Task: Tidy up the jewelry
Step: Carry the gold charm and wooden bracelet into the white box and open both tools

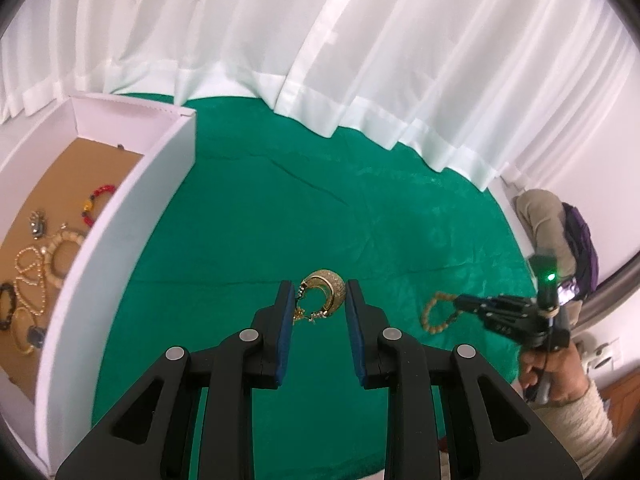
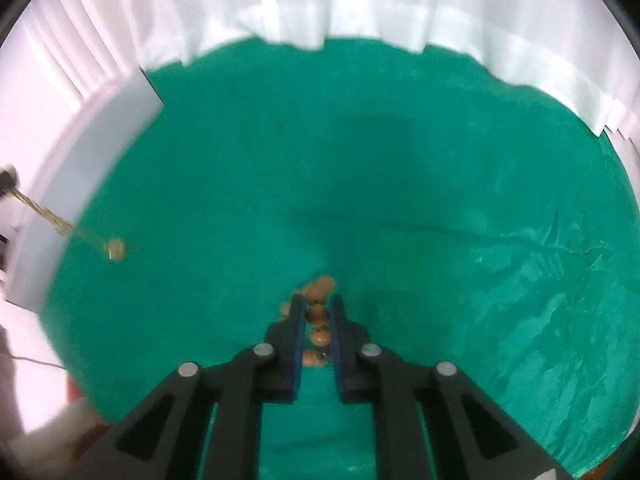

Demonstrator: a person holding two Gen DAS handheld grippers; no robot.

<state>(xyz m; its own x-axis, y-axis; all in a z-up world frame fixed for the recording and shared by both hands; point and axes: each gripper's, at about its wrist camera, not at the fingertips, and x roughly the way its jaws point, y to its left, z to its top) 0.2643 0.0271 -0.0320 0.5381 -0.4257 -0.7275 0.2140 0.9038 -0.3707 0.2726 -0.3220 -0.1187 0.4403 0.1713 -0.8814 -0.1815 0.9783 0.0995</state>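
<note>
Brown wooden-bead bracelet (image 2: 318, 314) sits pinched in the right gripper (image 2: 317, 312). Left gripper (image 1: 319, 300) pinches the gold crescent earring (image 1: 326, 292). Advise carrying both level over the white cardboard box (image 1: 120, 216) wall before letting go.

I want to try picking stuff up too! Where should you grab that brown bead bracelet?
Pinch one side of the bead bracelet, pads across the string of beads, coming from above. It is a thin loop with an open middle, and the right hand-held gripper holds it just so.

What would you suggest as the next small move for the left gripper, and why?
Probably carry the gold earring left, over the white box wall, before releasing. The left gripper holds it above the green cloth, while the other jewelry lies inside that box.
</note>
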